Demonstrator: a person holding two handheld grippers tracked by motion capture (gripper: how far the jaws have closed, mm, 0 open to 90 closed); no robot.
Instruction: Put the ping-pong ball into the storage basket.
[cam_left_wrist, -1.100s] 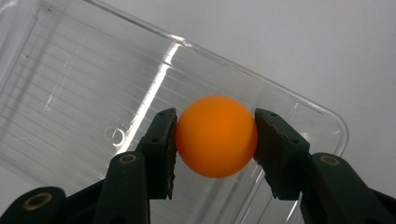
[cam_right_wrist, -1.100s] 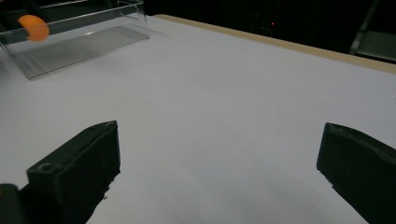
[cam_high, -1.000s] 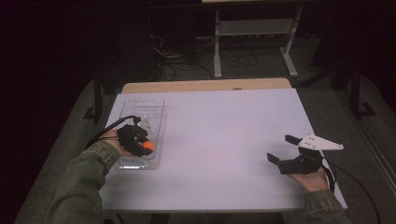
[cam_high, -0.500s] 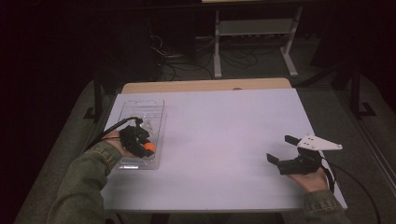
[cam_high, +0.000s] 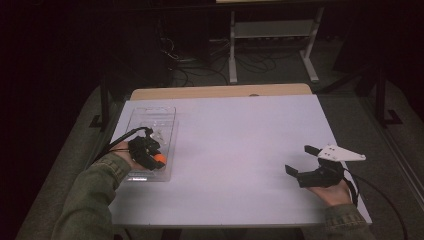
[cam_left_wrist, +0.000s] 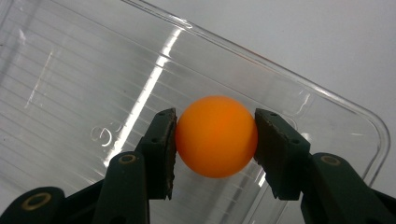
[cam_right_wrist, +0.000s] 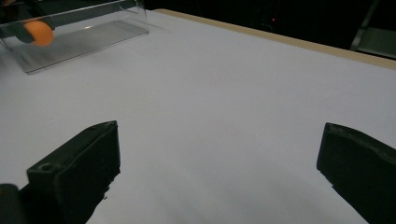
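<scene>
L claw (cam_left_wrist: 215, 140) pinched an orange ping-pong ball (cam_left_wrist: 216, 136) over the clear plastic tray (cam_high: 165, 112) at the counter's (cam_high: 240, 150) left edge. R claw (cam_high: 300, 161) sat spread, idle, well apart. Risk, imo: smooth round ball, narrow pads; any slack or tilt could pop it out w/ a bounce off the tray.

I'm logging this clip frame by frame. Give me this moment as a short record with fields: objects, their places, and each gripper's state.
surface: white table
container: clear plastic rectangular tray, at the table's left side
ball: small orange ball, over the tray
left gripper: jaws closed on the ball's two sides
right gripper: jaws wide apart, holding nothing, at the table's right near edge
ball resting on tray floor or lifted: cannot tell
</scene>
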